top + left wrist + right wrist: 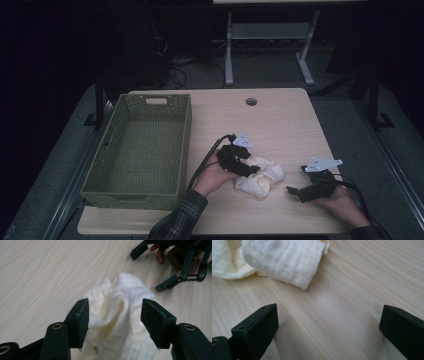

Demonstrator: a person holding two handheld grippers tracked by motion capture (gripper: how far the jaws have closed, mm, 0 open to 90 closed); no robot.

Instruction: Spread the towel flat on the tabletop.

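Looking at the table (pixel 280 120), the cloth (pixel 260 177) job seems barely started, going by how things lie. The cream cloth sits crumpled in a soft heap on the bare wood, well to the right of the green basket (pixel 145 150) and near the front edge. The basket holds nothing. If the cloth is meant to end up folded or in that basket, my guess is all of that is left to do

Left gripper (pixel 248 167) is right on the heap, on the side nearest the basket. In the left gripper view its jaws stand partly apart with a raised ridge of cloth (pixel 117 315) between them, pads not pressing on it, so no grip right now

Right gripper (pixel 296 192) rests on the wood beyond the cloth, on the side away from the basket, apart from the fabric. In the right gripper view its jaws are spread wide over bare wood, with a folded corner of cloth (pixel 287 262) ahead of them, untouched

Orientation: the heap has no clean shape. From above its long axis runs roughly left to right across the table, slightly tilted, the far end pointing away from the basket toward the right gripper. The ridge between the left jaws runs along that gripper's line of sight. Edges and corners are mostly buried, can't tell which side is up
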